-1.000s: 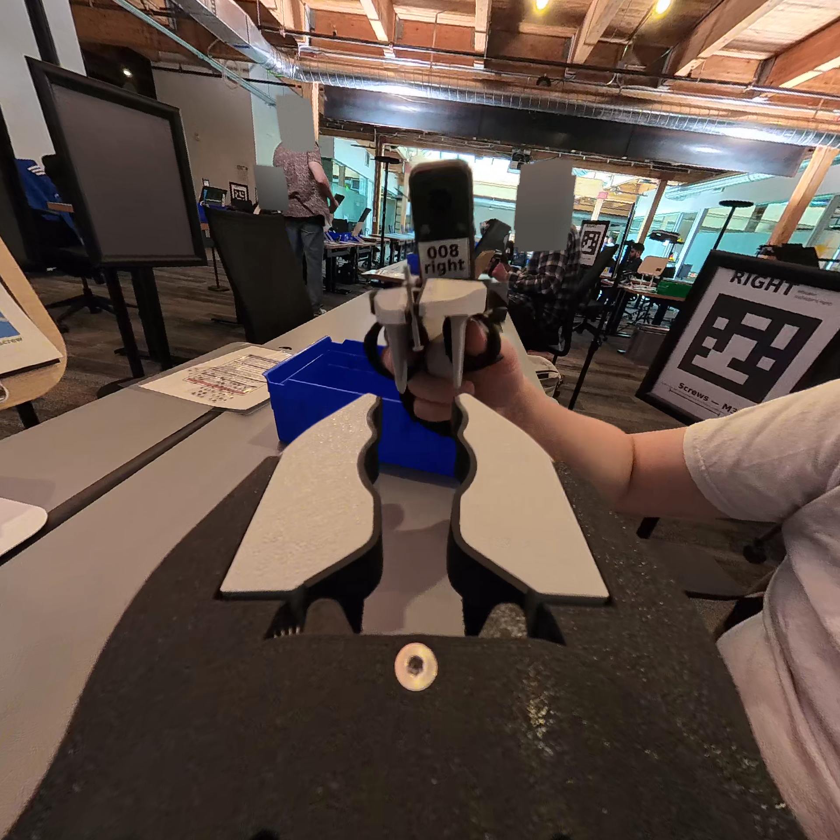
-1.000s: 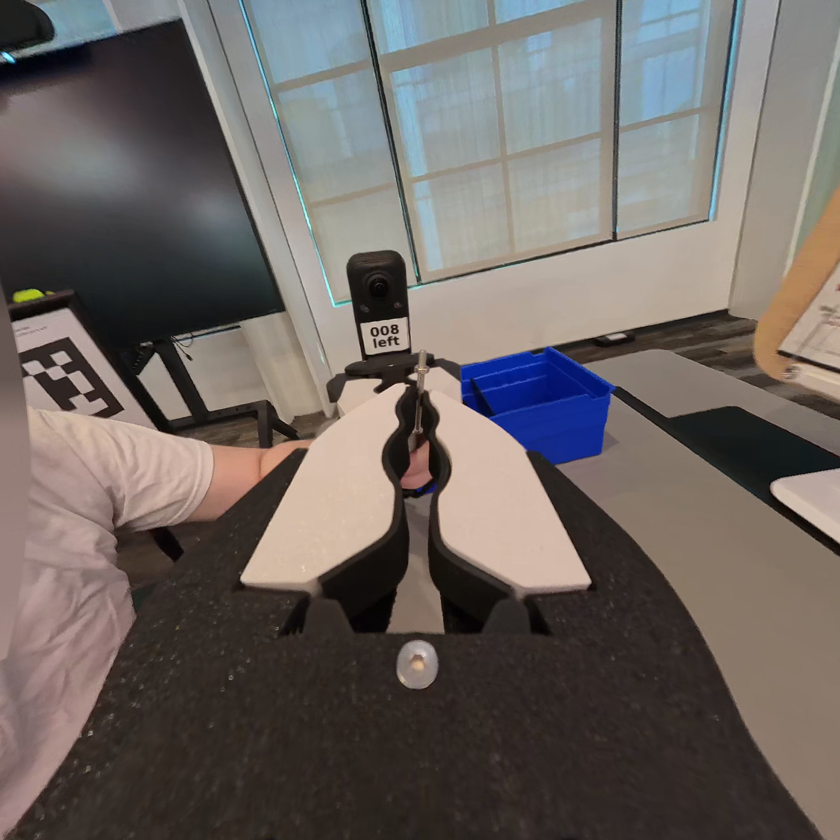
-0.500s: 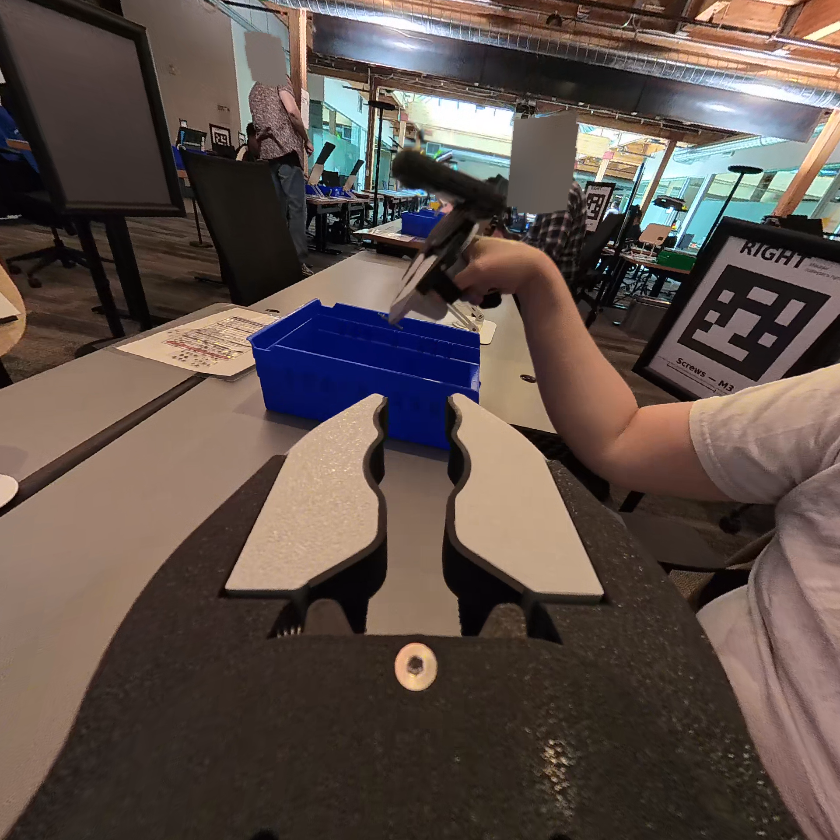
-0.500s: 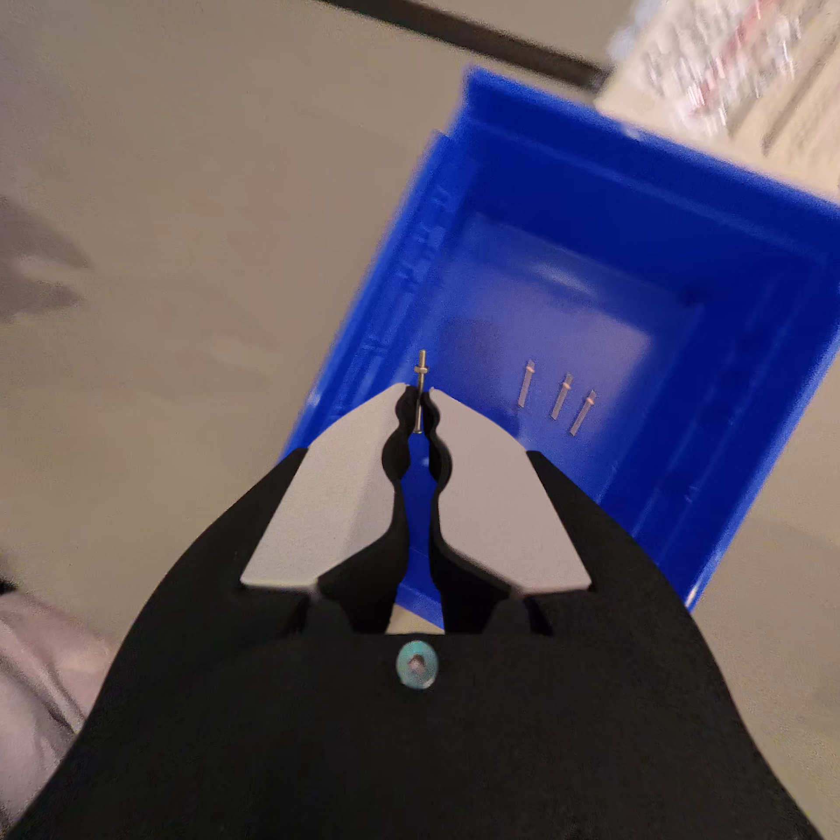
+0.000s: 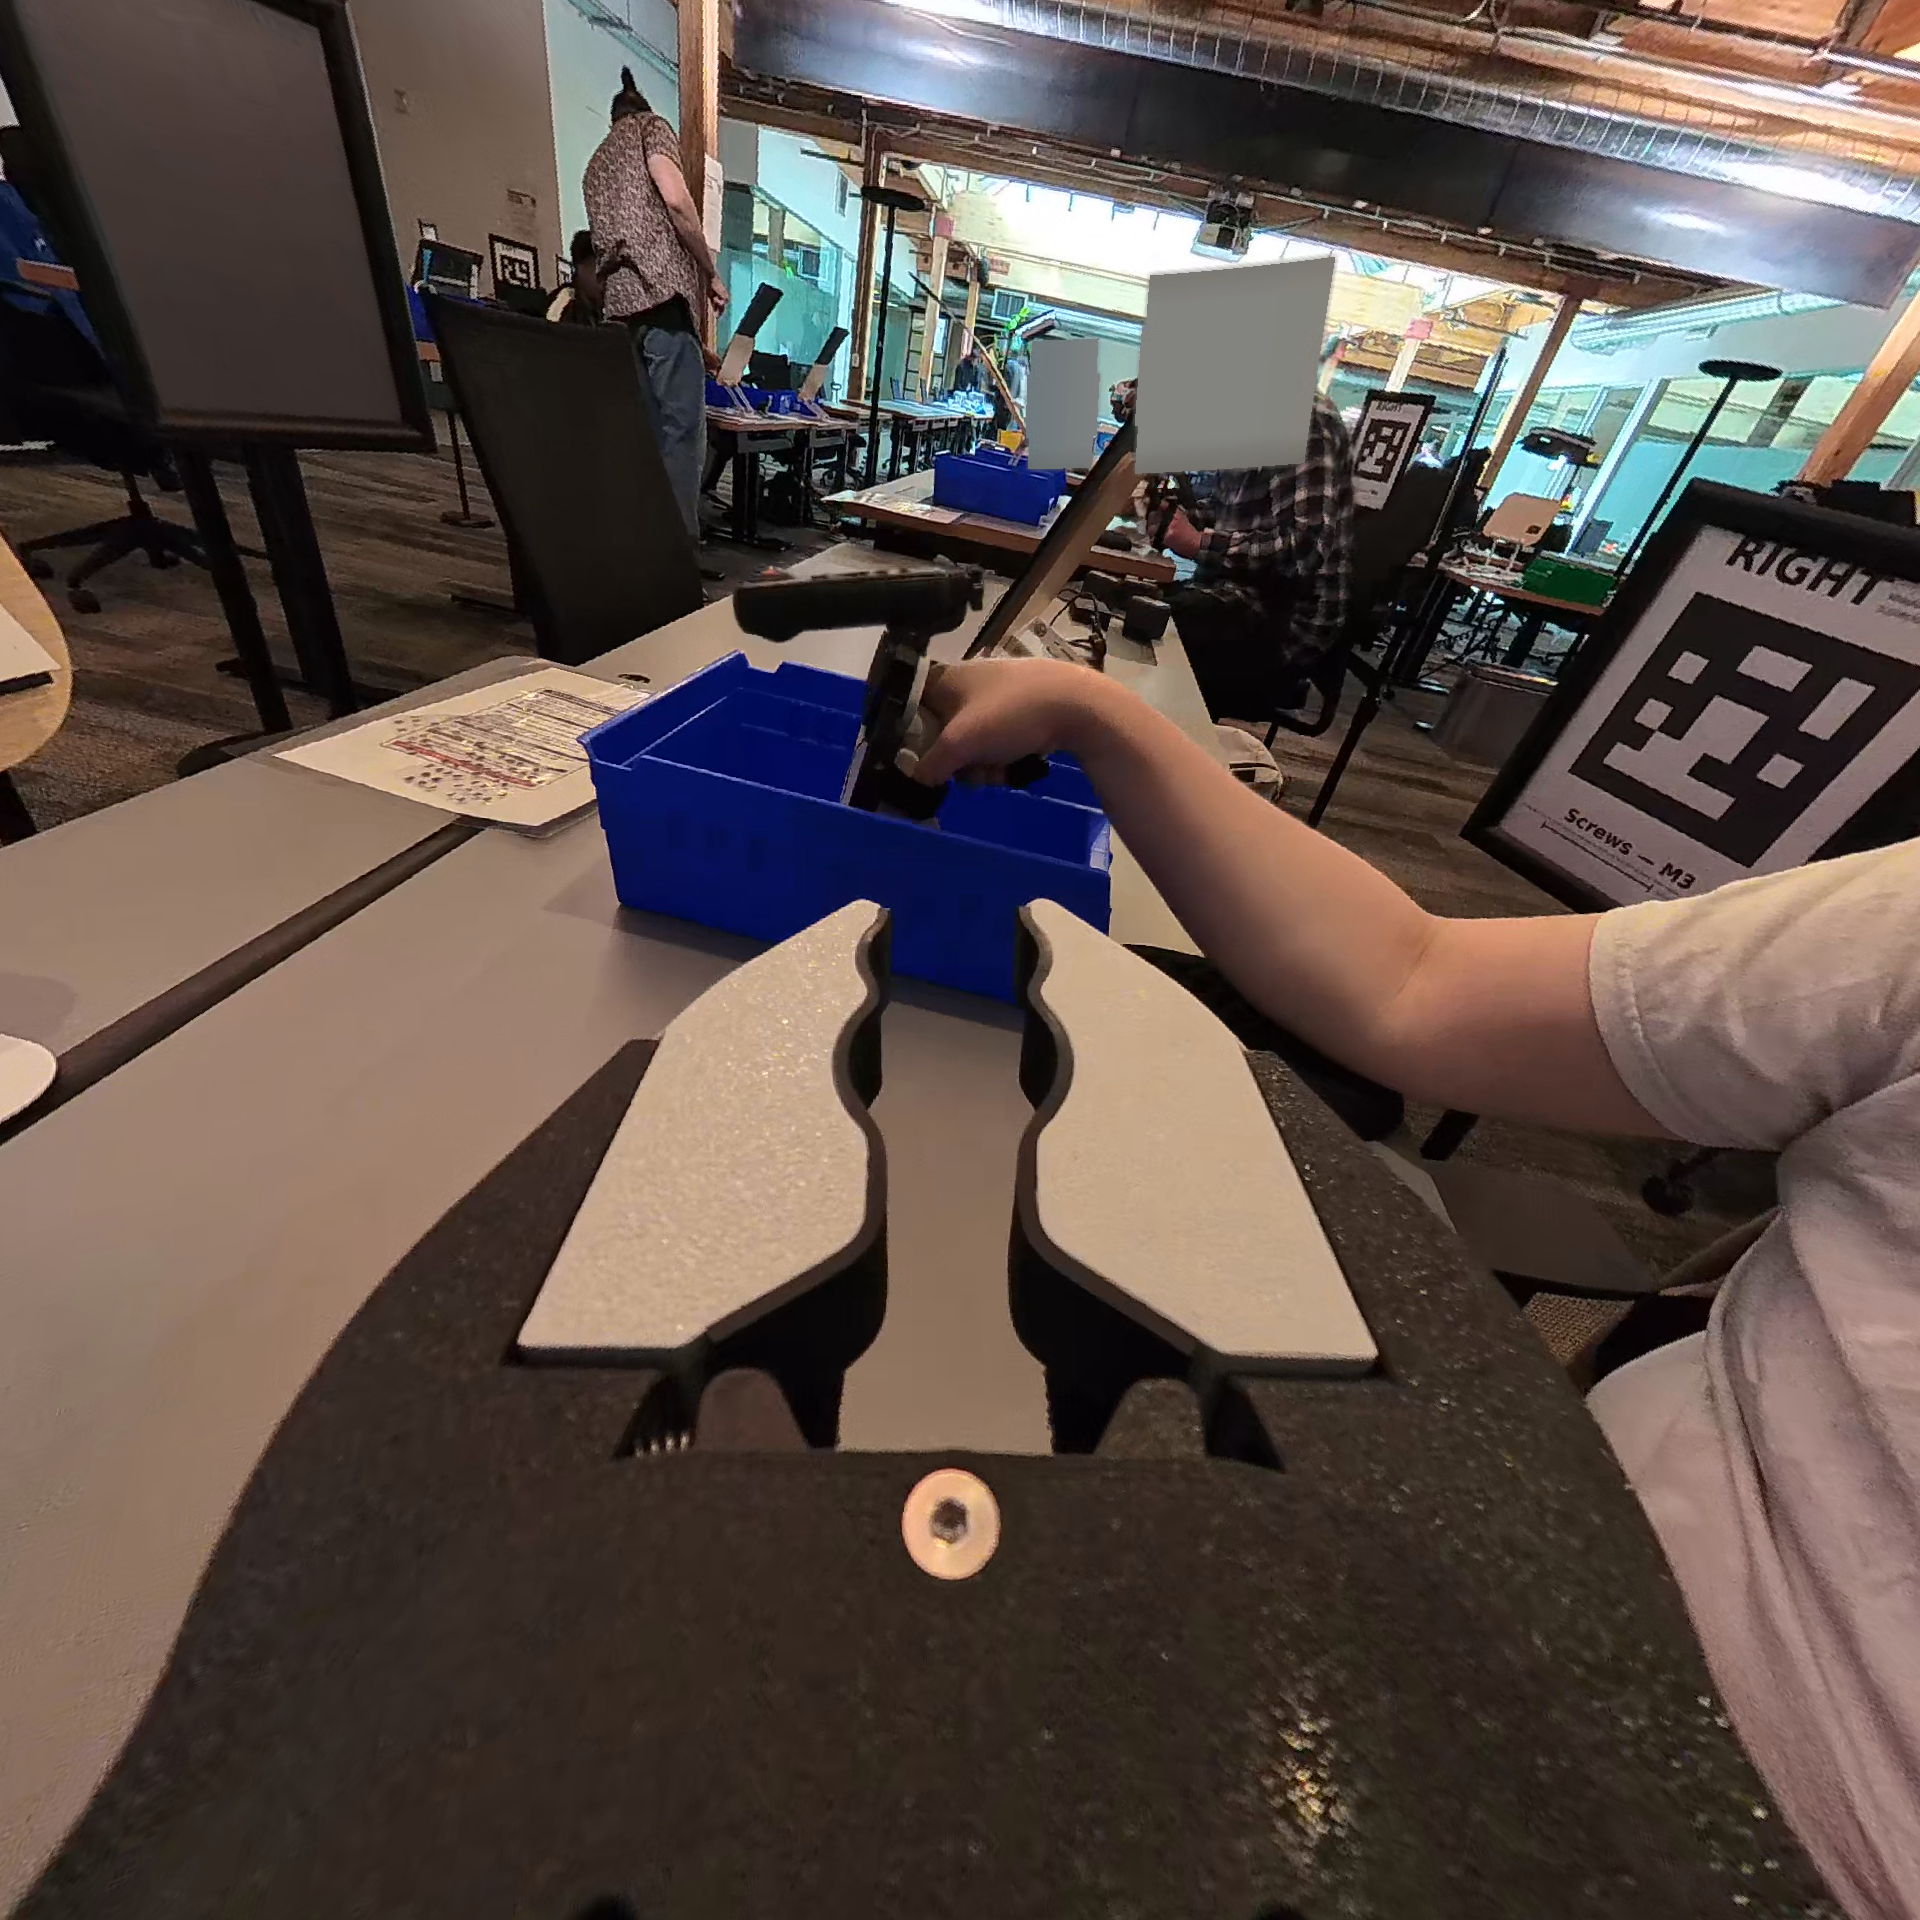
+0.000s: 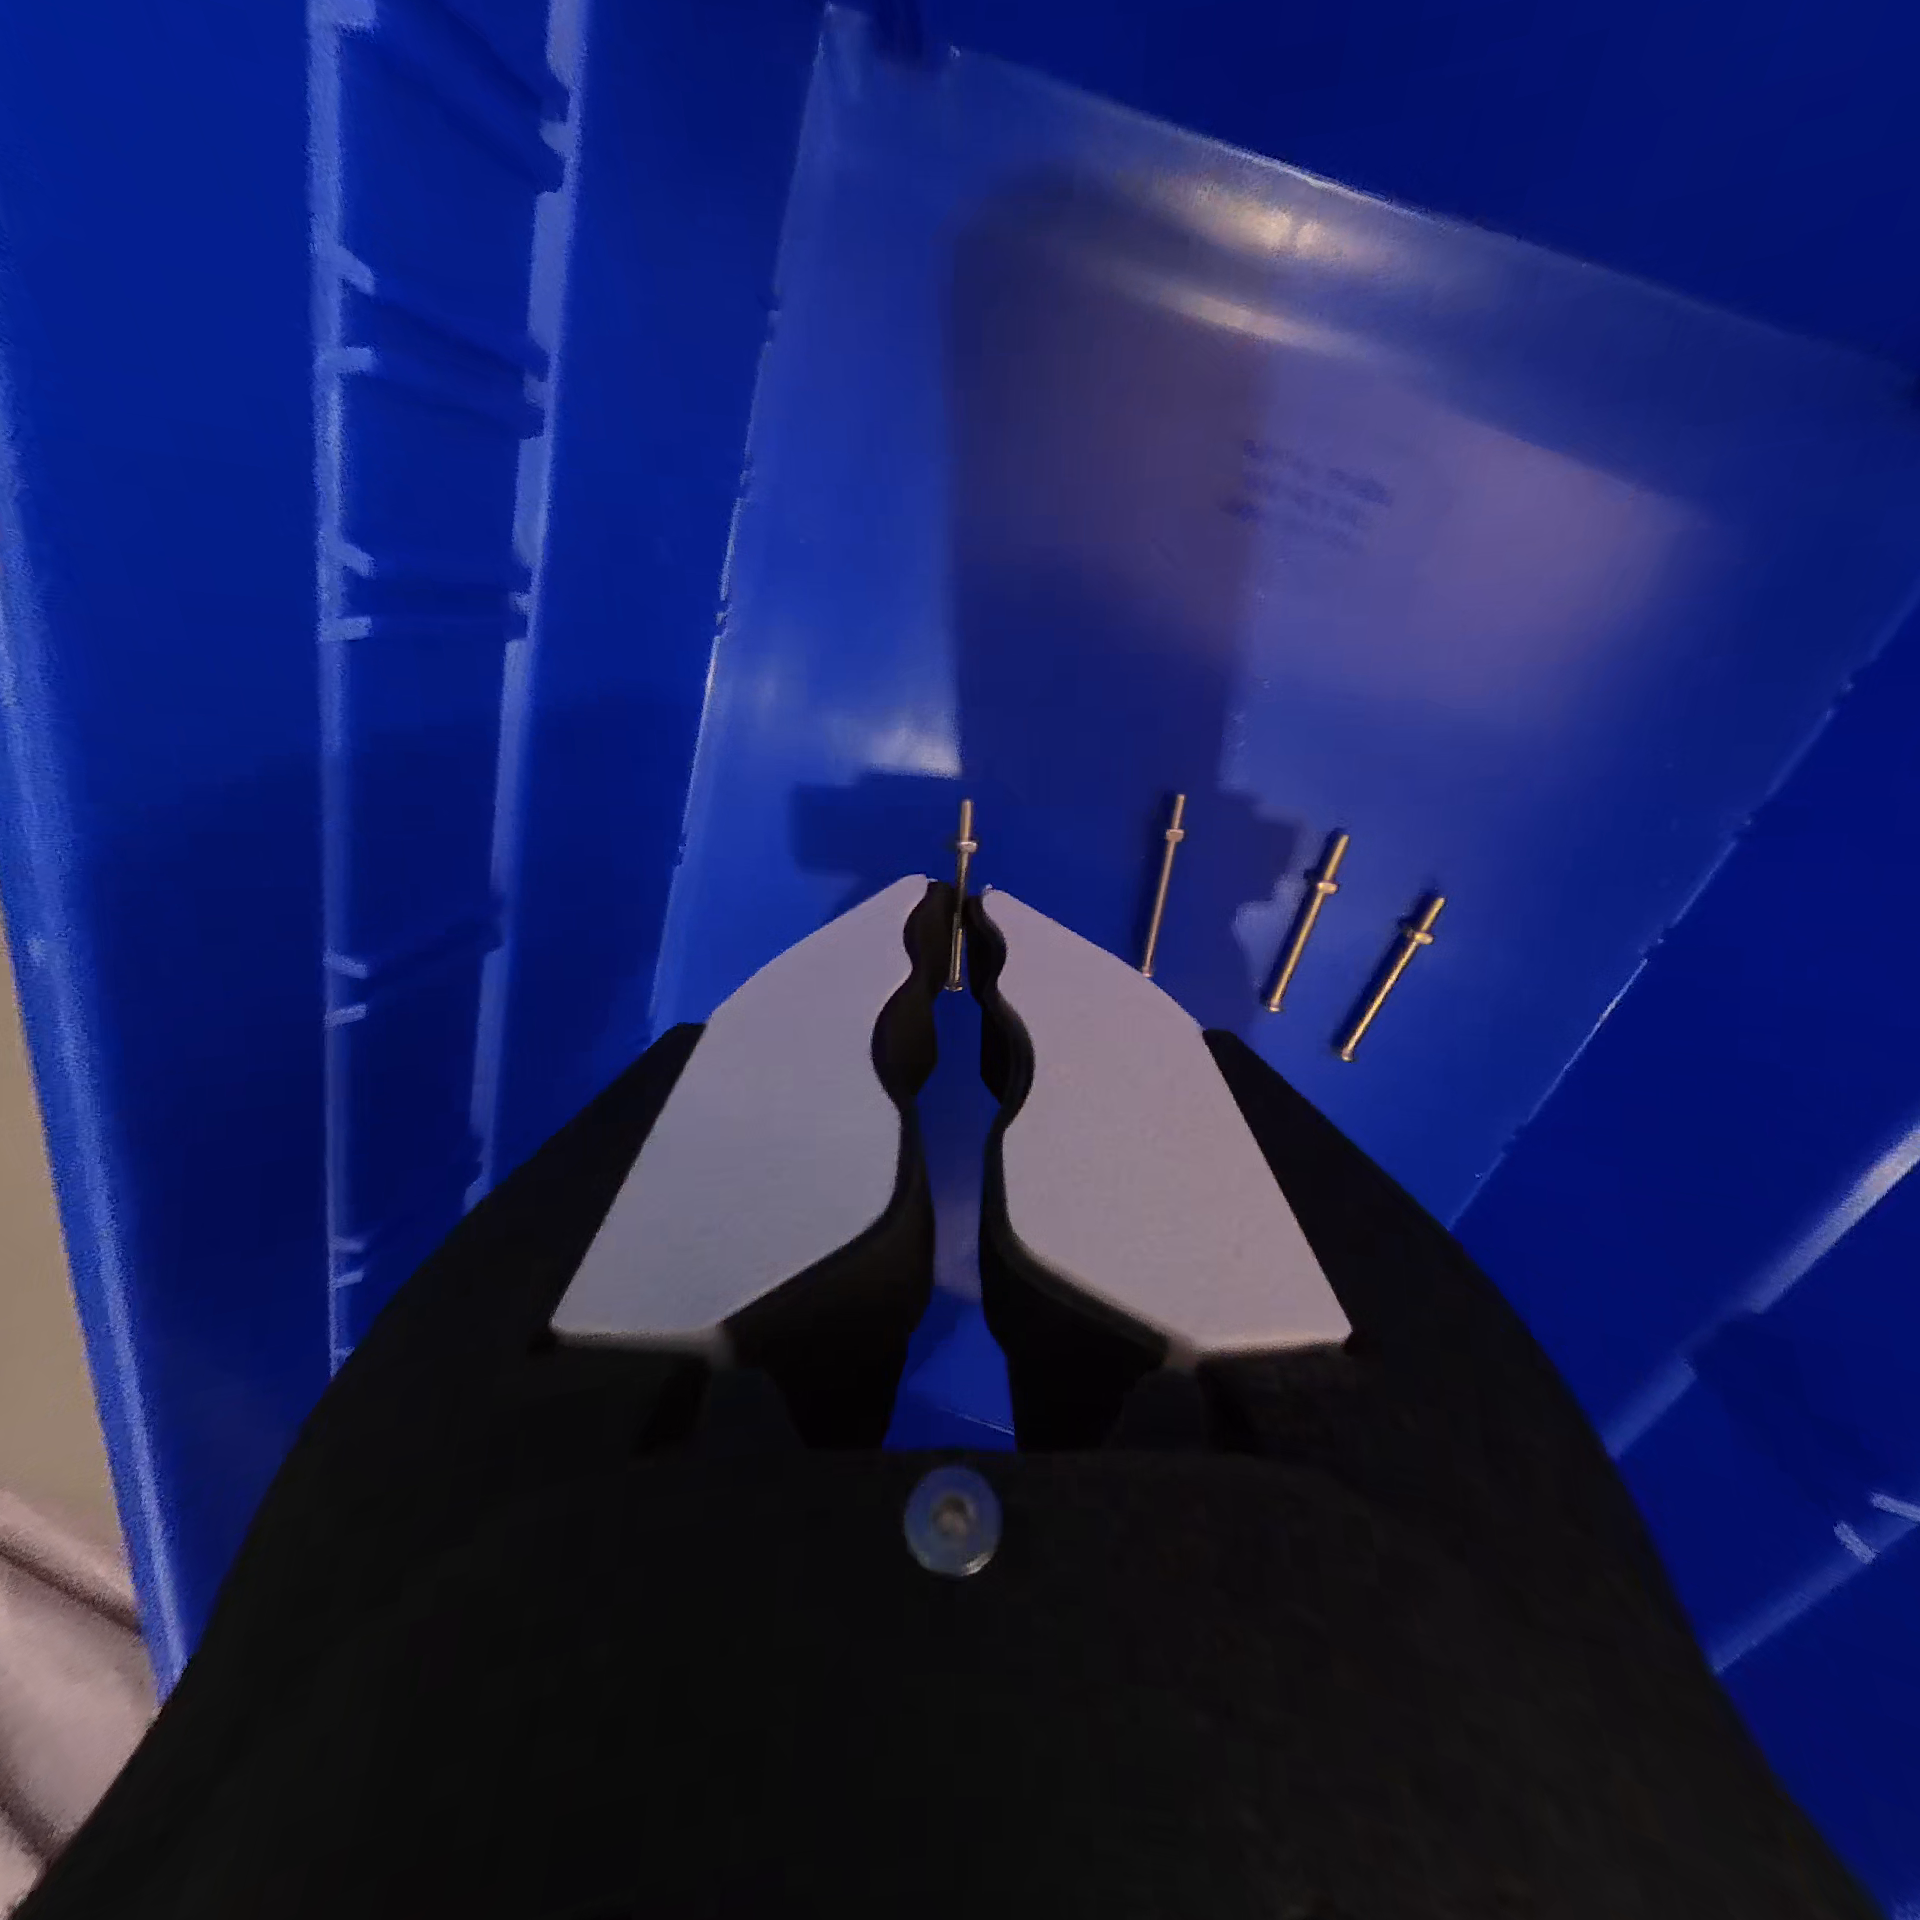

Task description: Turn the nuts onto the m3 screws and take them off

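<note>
Screw (image 6: 962,896) with nut (image 6: 965,848) threaded on, pinched in the right tool (image 6: 958,902) low inside the blue bin (image 6: 436,644) — lay it gently beside the three others (image 6: 1311,923), then release; left tool (image 5: 951,940) gapes empty above the table (image 5: 312,1039).

I swung my right gripper (image 6: 957,891) away from in front of my left gripper (image 5: 951,914) and plunged it nose-down into the blue bin (image 6: 416,623), carrying the screw (image 6: 960,894) pinched at my fingertips. Three screws (image 6: 1311,921) lying on the bin floor came up close, just right of my tips. My left gripper dropped lower, facing the bin.
</note>
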Motion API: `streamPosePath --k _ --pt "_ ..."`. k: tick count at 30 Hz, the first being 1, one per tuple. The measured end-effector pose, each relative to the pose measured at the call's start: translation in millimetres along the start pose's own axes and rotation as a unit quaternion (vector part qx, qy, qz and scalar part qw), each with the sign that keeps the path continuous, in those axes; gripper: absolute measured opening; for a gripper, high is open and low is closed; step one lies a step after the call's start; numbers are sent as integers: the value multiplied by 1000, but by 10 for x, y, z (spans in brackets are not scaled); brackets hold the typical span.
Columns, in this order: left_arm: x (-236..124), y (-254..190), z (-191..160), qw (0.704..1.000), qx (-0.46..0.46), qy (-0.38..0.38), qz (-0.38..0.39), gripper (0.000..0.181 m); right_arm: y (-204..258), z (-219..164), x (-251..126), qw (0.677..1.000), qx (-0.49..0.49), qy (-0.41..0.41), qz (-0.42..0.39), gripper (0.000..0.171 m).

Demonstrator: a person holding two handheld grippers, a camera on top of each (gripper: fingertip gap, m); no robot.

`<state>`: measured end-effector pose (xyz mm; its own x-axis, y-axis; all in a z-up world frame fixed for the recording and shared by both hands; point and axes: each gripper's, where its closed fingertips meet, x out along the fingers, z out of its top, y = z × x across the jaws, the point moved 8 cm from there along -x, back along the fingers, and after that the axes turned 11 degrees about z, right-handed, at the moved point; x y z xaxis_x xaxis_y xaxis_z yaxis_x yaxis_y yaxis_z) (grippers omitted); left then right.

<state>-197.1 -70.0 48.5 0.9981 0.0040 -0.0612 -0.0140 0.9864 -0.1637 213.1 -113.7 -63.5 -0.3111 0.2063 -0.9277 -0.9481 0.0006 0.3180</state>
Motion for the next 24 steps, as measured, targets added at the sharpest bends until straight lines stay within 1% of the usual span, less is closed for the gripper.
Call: streamPosePath --k 7,16,17,18,19,24 --pt "-20 18 16 1000 -2 -5 5 21 -44 26 111 1000 7 18 -21 3" --pt "-17 15 11 1000 2 -2 5 21 -74 51 146 999 6 15 -36 3" --pt "-19 15 13 1000 2 -3 6 21 -79 54 142 999 4 15 -39 4" --pt "-22 17 16 1000 2 -4 6 21 -84 56 136 999 4 14 -42 10" --pt "-25 18 21 1000 2 -5 7 21 -85 60 126 999 3 11 -42 12" --pt "-64 39 59 1000 7 -9 12 21 -31 102 -43 999 -19 -37 -34 14"
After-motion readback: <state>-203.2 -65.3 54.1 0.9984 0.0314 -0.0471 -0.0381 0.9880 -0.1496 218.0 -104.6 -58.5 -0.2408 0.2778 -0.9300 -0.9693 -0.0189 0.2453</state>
